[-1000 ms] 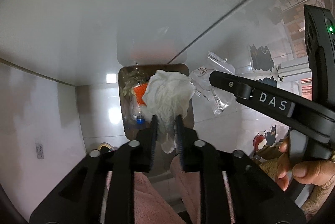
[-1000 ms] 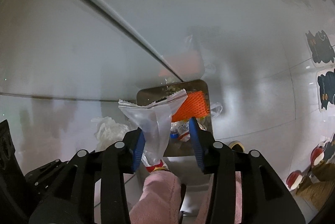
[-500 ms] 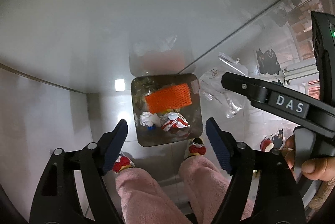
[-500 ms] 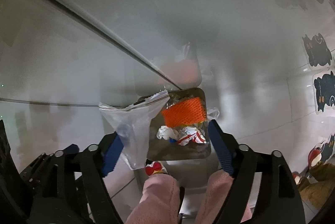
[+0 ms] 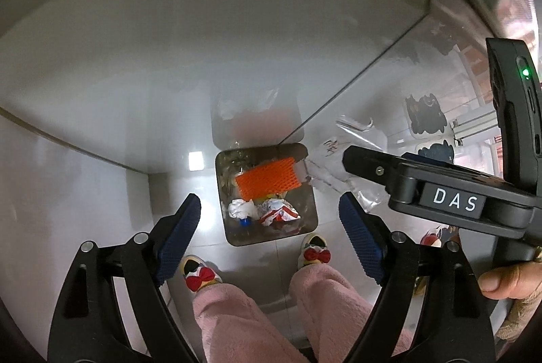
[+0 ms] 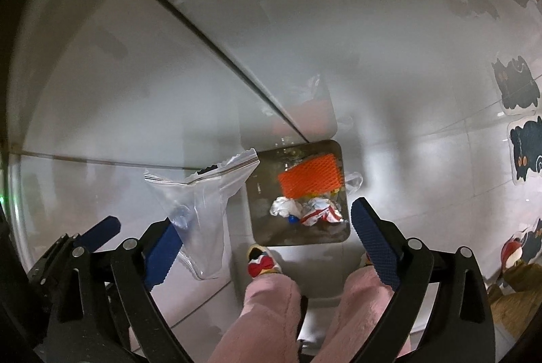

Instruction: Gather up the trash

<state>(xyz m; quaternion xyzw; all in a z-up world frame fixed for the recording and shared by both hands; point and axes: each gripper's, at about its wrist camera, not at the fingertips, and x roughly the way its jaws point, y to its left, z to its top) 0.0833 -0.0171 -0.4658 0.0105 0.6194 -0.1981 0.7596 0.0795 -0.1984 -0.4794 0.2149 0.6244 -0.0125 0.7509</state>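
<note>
A square metal bin (image 5: 310, 229) stands on the floor below both grippers. In it lie an orange foam net (image 5: 267, 181), a crumpled white tissue (image 5: 241, 208) and a red-and-white wrapper (image 5: 279, 214). My left gripper (image 5: 269, 232) hangs above the bin, its jaws opening with nothing between them. My right gripper (image 6: 269, 242) is also opening above the bin (image 6: 262, 220). A clear zip bag (image 6: 203, 203) clings to its left finger (image 6: 162, 246) and hangs beside the bin, with the other pad well clear of it.
The person's pink trouser legs (image 5: 237, 319) and slippers with red bows (image 5: 200, 273) stand just in front of the bin. A hand (image 5: 501, 281) holds the right tool. Cat-shaped mats (image 6: 525, 153) lie on the tiled floor to the right. A pale wall rises behind the bin.
The left jaws opened and let go of the white tissue, which now lies in the bin. The right jaws opened off the clear bag, which still hangs on one finger. Both grippers rose.
</note>
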